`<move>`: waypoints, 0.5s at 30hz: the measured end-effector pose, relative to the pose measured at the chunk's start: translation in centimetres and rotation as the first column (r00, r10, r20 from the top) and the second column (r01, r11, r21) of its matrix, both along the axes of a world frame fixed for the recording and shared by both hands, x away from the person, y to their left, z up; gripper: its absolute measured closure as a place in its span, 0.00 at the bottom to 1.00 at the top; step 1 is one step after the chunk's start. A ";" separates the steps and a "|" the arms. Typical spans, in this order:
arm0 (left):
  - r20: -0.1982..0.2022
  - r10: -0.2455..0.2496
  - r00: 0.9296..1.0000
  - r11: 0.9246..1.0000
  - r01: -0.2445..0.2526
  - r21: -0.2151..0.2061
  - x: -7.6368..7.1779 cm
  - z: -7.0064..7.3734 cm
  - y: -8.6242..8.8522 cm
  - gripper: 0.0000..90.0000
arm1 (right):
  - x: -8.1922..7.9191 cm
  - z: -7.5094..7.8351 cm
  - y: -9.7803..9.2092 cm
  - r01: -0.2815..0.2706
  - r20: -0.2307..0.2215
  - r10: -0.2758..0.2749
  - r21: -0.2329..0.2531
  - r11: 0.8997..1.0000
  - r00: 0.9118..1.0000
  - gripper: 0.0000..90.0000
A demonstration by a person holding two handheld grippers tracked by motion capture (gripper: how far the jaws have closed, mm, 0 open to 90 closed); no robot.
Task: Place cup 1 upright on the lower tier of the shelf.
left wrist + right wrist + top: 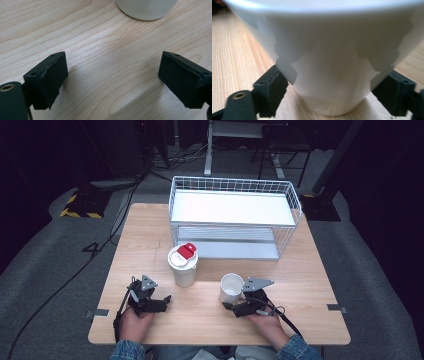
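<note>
2 hands, right gripper [229,306] spread round 1 white cup [231,288], left gripper [167,299] spread empty, 1 lidded tumbler [182,265], 1 wire rack [232,217]

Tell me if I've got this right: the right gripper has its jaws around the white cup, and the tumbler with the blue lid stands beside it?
Not quite. The lidded tumbler has a white lid with a red flap, as the high view shows. The right gripper does have its jaws around the white cup.
</note>
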State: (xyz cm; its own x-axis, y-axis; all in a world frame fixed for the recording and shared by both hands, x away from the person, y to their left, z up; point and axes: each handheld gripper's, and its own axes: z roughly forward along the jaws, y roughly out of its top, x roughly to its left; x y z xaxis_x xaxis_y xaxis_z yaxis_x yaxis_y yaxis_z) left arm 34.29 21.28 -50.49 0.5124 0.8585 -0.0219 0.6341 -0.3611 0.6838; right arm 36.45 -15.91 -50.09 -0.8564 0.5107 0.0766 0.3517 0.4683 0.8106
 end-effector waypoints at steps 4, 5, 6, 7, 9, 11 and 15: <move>0.000 0.000 1.000 1.000 0.000 0.000 0.0 0.0 0.0 0.10 | 0.0 0.1 0.0 0.001 0.013 -0.001 0.003 1.000 1.000 0.25; -0.001 0.002 1.000 1.000 -0.002 -0.002 0.0 0.0 0.0 0.10 | 0.0 0.1 0.0 0.001 0.013 -0.001 0.003 1.000 1.000 0.25; 0.000 -0.001 1.000 1.000 0.001 0.001 0.0 0.0 0.0 0.10 | 0.0 0.1 0.0 0.001 0.017 -0.001 0.001 1.000 1.000 0.26; 0.000 0.000 1.000 1.000 0.000 0.000 0.0 0.0 0.0 0.10 | 0.0 0.1 0.0 0.001 0.018 -0.001 0.001 1.000 1.000 0.26; -0.002 0.003 1.000 1.000 -0.003 -0.004 0.0 0.0 0.0 0.10 | -0.1 0.1 0.1 0.000 0.023 0.000 -0.002 1.000 1.000 0.26; 0.000 -0.001 1.000 1.000 0.001 0.001 0.0 0.0 0.0 0.10 | -0.2 0.1 0.1 -0.002 0.029 0.002 -0.002 1.000 1.000 0.26; 0.001 -0.001 1.000 1.000 0.001 0.001 0.0 0.0 0.0 0.10 | -0.3 0.4 0.1 -0.013 0.058 0.013 0.011 1.000 0.998 0.27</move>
State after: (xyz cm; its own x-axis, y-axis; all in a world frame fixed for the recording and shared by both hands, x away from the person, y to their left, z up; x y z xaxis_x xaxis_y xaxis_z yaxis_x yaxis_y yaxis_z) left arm 34.29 21.29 -50.48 0.5132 0.8580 -0.0206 0.6334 -0.3624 0.6837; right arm 36.14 -15.81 -49.67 -0.8661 0.4988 0.0319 0.2976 0.4633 0.8347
